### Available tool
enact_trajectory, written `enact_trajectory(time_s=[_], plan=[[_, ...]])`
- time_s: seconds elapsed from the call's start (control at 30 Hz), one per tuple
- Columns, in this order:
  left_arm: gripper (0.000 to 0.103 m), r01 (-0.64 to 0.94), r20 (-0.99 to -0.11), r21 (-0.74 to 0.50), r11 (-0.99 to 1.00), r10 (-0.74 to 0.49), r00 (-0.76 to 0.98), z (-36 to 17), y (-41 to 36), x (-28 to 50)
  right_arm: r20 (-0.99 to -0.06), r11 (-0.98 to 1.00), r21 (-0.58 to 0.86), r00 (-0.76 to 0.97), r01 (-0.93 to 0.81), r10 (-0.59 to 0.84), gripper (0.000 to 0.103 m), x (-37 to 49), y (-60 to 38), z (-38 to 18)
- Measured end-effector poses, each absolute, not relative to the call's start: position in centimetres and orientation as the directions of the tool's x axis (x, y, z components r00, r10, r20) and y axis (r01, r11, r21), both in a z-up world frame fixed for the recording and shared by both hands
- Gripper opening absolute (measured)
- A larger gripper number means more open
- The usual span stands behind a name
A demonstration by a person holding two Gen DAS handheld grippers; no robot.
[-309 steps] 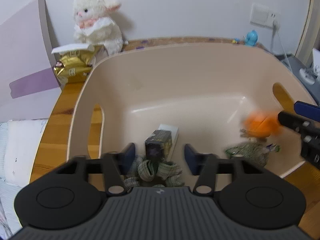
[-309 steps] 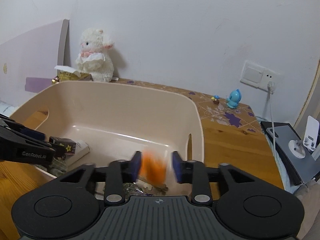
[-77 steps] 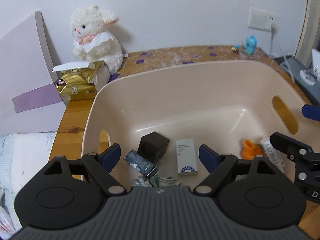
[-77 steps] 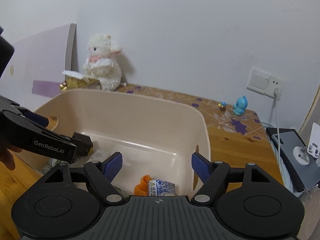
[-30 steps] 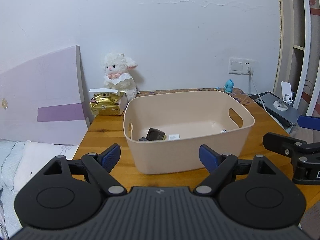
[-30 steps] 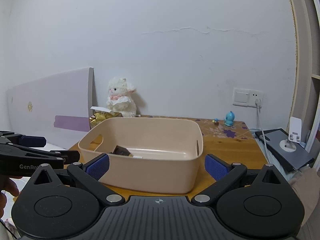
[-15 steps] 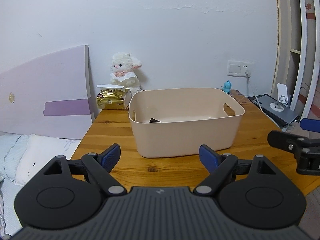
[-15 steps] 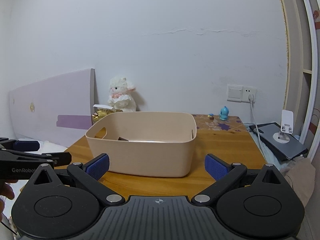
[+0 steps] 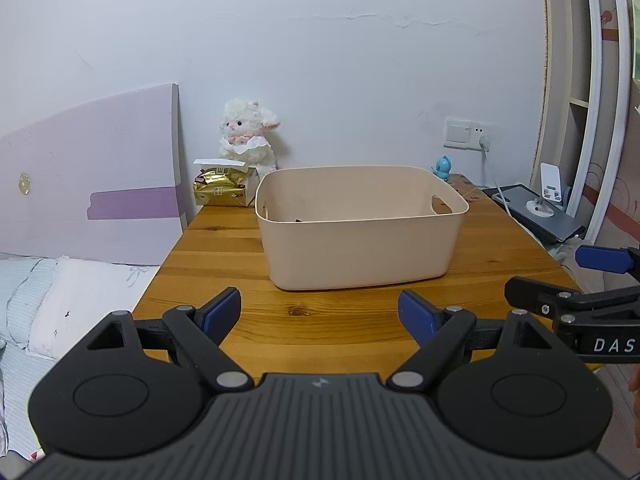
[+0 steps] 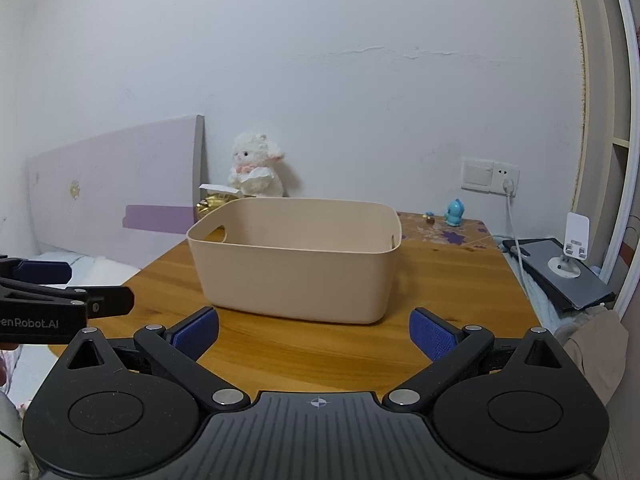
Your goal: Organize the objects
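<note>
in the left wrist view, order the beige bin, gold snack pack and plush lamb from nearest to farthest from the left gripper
From the left gripper:
1. beige bin, straight ahead, mid-table
2. gold snack pack, behind the bin, left
3. plush lamb, at the wall, just behind the pack

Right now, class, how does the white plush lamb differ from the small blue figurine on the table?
The white plush lamb is fluffy, far bigger and sits at the table's back left by the gold packet. The small blue figurine looks smooth and hard, and stands back right below the wall socket. Both are upright toys near the wall.
</note>
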State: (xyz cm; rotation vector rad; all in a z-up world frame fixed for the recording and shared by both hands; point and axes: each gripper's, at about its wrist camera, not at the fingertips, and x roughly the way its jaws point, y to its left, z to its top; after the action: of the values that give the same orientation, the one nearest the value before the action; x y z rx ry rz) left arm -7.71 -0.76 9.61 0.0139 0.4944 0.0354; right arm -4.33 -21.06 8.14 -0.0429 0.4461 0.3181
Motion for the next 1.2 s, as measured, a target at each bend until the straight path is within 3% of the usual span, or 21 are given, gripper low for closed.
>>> enact_trajectory(time_s=[0.5,1.2], plan=[[0.093,-0.072,-0.463,0.03,0.997,0.078,0.883,9.5,-0.1,-9.4,-0.447,0.951,0.031,0.847,-0.307,0.288,0.103,-5.5,-20.9,7.7],[0.102,-0.081,-0.514,0.04,0.996,0.09,0.853,8.7,-0.1,-10.0,-0.479,0.957,0.025,0.836,-0.289,0.266,0.103,-6.2,-20.8,7.2]])
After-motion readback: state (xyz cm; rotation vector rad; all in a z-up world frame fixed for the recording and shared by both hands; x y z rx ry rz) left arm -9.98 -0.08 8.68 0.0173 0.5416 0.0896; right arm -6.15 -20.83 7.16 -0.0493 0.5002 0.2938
